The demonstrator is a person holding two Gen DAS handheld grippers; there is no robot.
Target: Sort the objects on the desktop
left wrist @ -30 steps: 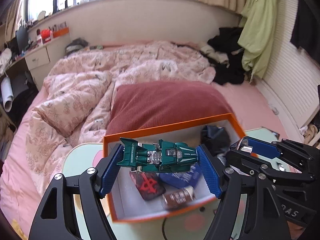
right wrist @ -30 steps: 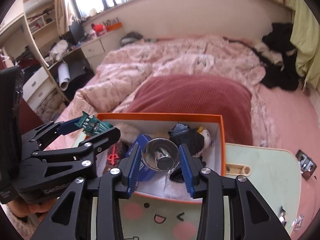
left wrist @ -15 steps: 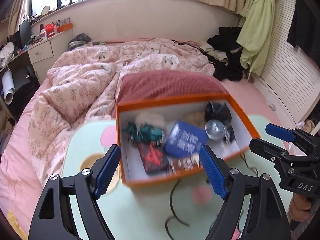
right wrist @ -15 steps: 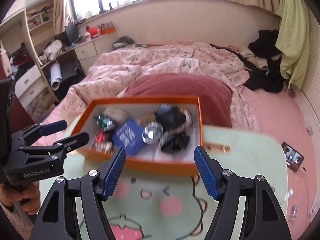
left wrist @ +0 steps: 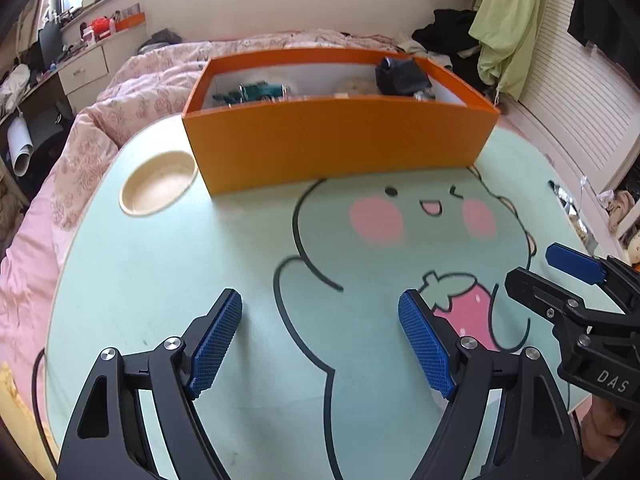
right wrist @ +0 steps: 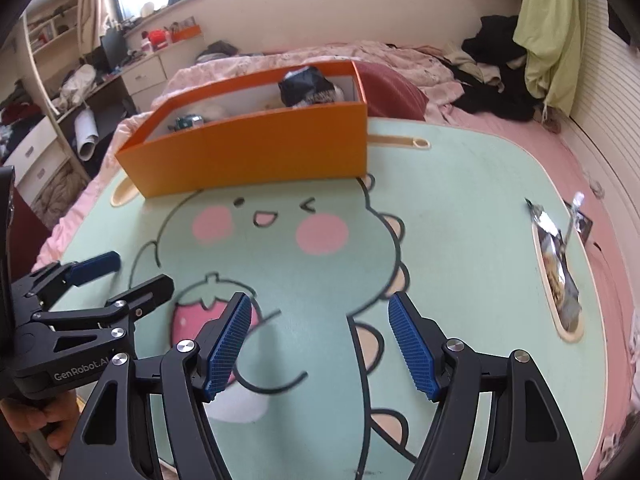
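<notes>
My left gripper (left wrist: 320, 344) has its jaws opening, wide apart, with nothing between the blue pads but bare tabletop. My right gripper (right wrist: 320, 346) is the same: jaws opening, empty, only the printed strawberry and cartoon outline showing in the gap. Both point down at the table (left wrist: 160, 280), side by side; from the left wrist I see the right one off to my right, and from the right wrist the left one sits at the lower left with a hand (right wrist: 36, 420) under it.

Beyond the fingers the mint-green surface looks bare across its middle. At the far edge stands the orange box (left wrist: 336, 148), and inside it I make out the green toy car (left wrist: 256, 92) at the left end and a dark bundle (left wrist: 400, 74) at the right; the rest of the contents hide behind the near wall. A round recess (left wrist: 158, 188) sits just beside the box's left corner. On the right side of the table, a long tray slot holds a crinkled foil wrapper (right wrist: 556, 264), though it is too warped at the lens edge for me to be sure what it is.

I judge that I am between picks: both claws free, sorted pieces in the box. The next move calls for choosing a remaining loose object, probably that wrapper, swinging the right claw over it, and closing on it without snagging the slot's rim.
</notes>
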